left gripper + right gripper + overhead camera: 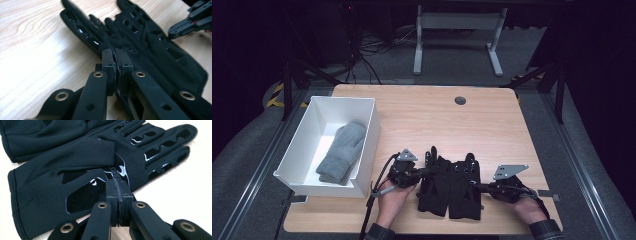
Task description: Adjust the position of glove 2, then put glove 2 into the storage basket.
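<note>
Two black gloves (pixel 451 186) lie side by side near the table's (pixel 492 125) front edge. The left gripper (pixel 418 172) pinches one glove's edge; the right gripper (pixel 476 186) clamps the other's.

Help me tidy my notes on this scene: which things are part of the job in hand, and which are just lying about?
In use: two black gloves, left gripper and right gripper, each shut at a glove's edge.

Lying about: white bin, grey mitten inside it, table's round grommet.
</note>
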`<action>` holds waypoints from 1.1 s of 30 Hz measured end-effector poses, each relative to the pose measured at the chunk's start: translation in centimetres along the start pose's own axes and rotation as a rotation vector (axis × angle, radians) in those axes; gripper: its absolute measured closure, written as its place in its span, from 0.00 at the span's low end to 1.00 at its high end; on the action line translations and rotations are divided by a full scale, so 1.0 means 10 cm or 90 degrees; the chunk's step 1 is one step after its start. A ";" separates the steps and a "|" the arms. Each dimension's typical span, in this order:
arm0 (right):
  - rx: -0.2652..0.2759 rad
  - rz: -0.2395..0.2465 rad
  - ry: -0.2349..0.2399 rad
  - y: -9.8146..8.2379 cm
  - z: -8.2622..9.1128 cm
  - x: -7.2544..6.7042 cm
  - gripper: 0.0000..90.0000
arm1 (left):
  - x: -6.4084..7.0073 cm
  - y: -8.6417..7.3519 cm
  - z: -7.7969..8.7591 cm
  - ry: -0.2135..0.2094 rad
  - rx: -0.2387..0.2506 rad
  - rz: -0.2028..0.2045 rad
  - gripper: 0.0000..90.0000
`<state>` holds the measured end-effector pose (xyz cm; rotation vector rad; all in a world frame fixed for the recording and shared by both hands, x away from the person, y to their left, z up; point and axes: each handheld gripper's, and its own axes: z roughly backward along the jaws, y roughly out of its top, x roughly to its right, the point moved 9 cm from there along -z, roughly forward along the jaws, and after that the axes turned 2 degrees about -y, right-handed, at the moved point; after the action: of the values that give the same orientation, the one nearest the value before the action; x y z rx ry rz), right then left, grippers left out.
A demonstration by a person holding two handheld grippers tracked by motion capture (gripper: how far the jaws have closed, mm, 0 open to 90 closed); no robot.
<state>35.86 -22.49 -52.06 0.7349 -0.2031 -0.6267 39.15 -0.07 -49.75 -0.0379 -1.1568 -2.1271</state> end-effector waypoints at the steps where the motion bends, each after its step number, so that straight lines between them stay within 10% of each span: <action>1: 0.001 0.002 0.001 0.01 -0.01 0.00 1.00 | 0.01 0.03 0.01 -0.005 0.003 -0.003 0.97; 33: -0.004 0.025 0.024 0.36 -0.36 -0.13 1.00 | 0.30 0.47 -0.07 -0.071 -0.003 -0.052 0.97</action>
<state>37.87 -17.64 -52.16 0.7339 -0.1798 -0.5756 39.93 -3.96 -45.75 -0.1152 -1.2368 -2.2245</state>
